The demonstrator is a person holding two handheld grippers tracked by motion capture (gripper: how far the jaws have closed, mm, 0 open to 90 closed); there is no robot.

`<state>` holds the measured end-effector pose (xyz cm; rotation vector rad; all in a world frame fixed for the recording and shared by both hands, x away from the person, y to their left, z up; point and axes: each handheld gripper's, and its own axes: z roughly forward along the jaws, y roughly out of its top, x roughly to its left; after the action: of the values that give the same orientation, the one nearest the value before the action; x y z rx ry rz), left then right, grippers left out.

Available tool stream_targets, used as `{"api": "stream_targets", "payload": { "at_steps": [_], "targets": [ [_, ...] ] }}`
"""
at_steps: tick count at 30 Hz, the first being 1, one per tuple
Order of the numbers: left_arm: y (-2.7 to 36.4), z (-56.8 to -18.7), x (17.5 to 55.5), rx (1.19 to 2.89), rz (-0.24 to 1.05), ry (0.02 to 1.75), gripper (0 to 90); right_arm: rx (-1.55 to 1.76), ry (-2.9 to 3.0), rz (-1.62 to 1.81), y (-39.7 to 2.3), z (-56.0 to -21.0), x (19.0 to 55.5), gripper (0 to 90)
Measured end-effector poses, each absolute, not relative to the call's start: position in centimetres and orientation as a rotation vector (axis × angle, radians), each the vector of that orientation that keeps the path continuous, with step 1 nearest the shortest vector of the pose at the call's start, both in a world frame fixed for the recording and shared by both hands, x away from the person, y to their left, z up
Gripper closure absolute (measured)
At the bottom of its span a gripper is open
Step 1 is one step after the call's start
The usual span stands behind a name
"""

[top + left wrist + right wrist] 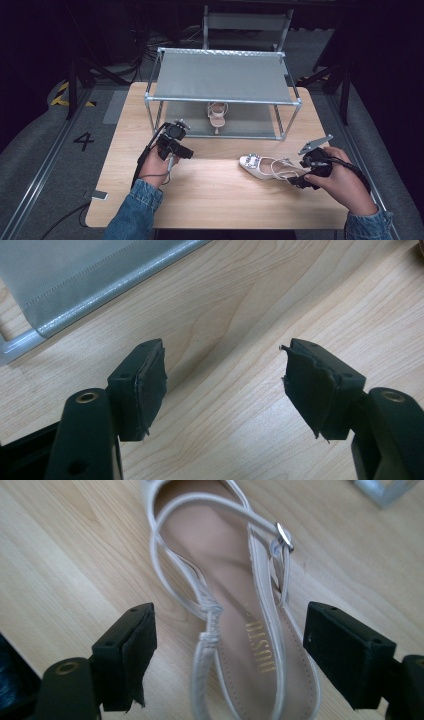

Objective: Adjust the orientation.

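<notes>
Pale wood-grain table, rectangular with rounded corners.

Item 1: cream slingback sandal, glossy leather, tan insole with gilt lettering, thin looped straps, small metal buckle, jewelled ornament at the toe. It lies on the table's near right part, toe to the left, heel toward the right gripper.

Item 2: right gripper, black, jaws spread wide either side of the sandal's heel end; its frayed rubber pads stand clear of the leather.

Item 3: left gripper, black, near left of centre, jaws apart over bare wood, nothing between them.

Item 4: two-tier shoe rack, silver tube frame, grey stitched fabric shelves, at the far side.

Item 5: matching second sandal, standing on the rack's lower shelf.
</notes>
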<state>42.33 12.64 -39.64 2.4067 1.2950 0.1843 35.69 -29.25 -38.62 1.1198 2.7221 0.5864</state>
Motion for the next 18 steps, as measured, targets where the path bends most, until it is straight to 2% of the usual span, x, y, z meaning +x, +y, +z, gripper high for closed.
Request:
{"api": "stream_targets", "payload": {
  "at_steps": [4, 14, 18],
  "targets": [
    [12.6, -39.7, 42.5, 2.409, 0.176, 1.303, 32.7, 1.095, 2.735, 0.474, -29.4, -40.3, 36.5, 21.1],
    [12.9, -39.8, 42.3, 2.412, 0.18, 1.3, 32.6, 1.067, 2.794, 0.51, -28.7, -42.8, 37.7, 20.8],
    [13.0, -39.8, 42.2, 2.41, 0.175, 1.307, 32.6, 0.987, 2.798, 0.578, -27.7, -43.4, 38.0, 25.9]
  ]
}}
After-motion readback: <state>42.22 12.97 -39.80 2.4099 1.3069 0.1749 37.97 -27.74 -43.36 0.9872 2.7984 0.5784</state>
